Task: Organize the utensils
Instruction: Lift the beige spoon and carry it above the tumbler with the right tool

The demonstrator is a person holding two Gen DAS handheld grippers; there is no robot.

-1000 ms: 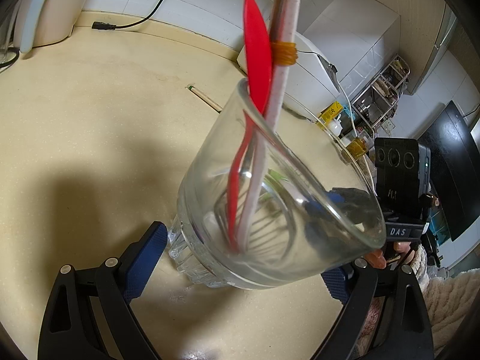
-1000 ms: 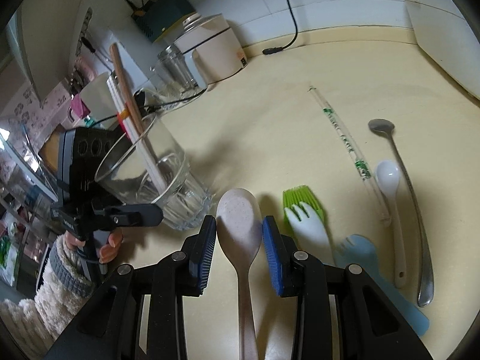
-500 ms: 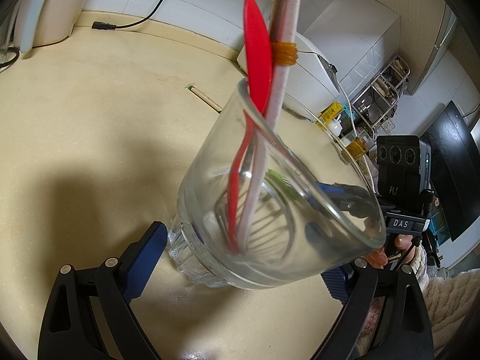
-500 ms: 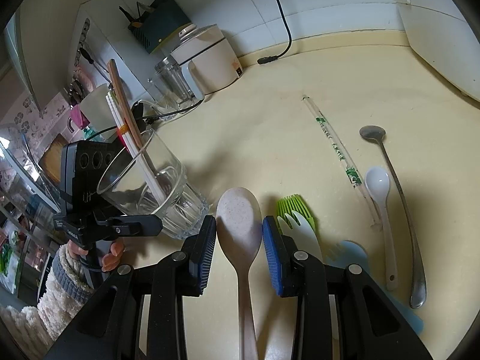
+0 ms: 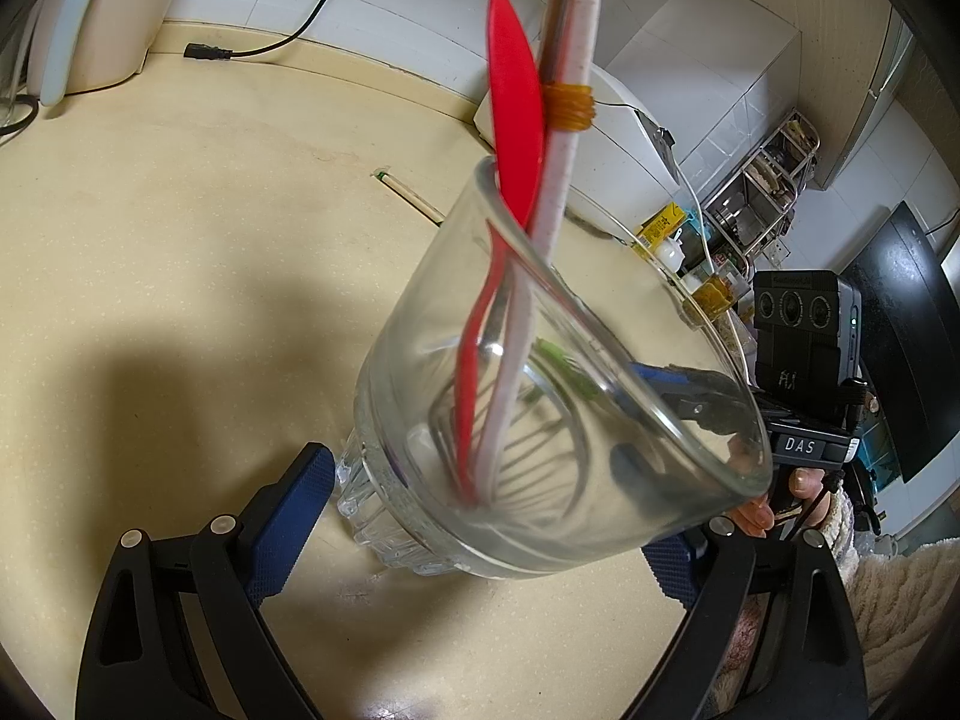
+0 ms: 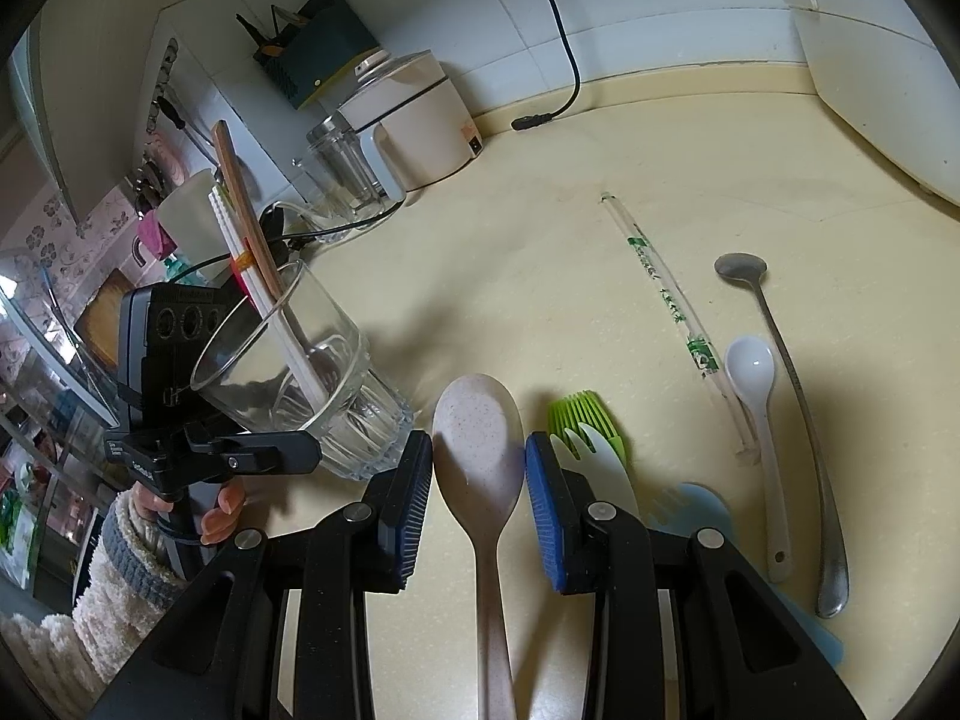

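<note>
Cream counter — white-tiled wall

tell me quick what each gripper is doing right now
left gripper: closed on the tilted glass.
right gripper: closed on the speckled spoon.

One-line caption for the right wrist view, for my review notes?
Right tongs grip a speckled spoon beside the tilted glass held by the left tongs.

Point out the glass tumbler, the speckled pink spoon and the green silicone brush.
glass tumbler (image 6: pixel 336 414), right wrist view, on its ribbed lower wall.
speckled pink spoon (image 6: pixel 477 438), right wrist view, on the middle of its bowl.
green silicone brush (image 6: pixel 573 408), right wrist view, on its bristles.
</note>
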